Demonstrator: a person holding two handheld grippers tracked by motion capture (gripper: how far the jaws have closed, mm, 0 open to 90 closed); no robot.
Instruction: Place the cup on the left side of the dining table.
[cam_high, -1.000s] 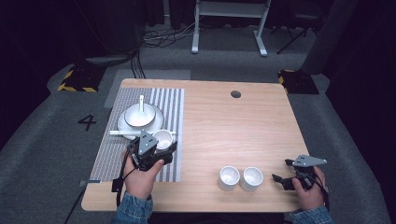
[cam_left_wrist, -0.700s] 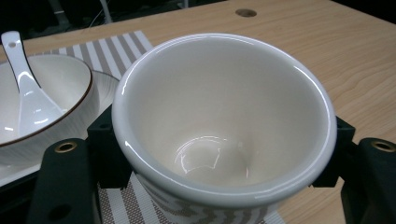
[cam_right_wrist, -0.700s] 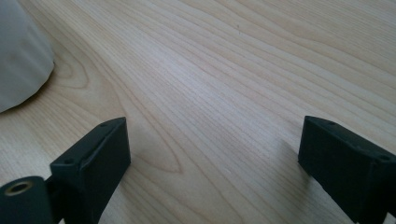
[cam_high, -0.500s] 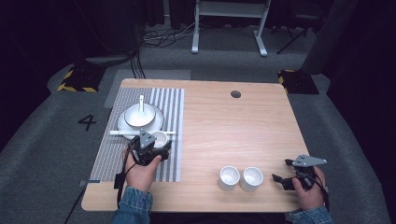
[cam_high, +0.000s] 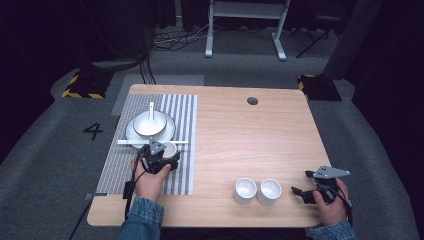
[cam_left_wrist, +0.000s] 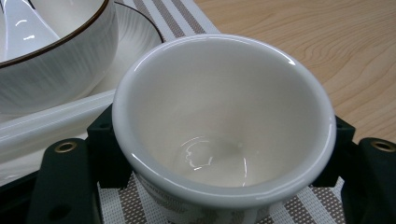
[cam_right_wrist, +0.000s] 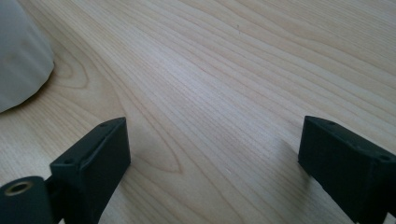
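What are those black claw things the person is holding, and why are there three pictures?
Those are grippers: hand-held tools with two black jaws that pinch things. The person holds one in each hand.

One picture comes from a camera high above the table. The other two come from small cameras riding on the grippers, looking out along their jaws.

The left gripper has its jaws on either side of a small white cup that sits on a striped mat. Behind the cup are a white bowl on a plate, with a spoon in it, and a white stick lying across the mat.

The right gripper is open, holds nothing, and waits near the table's edge. Two more white cups stand beside it.
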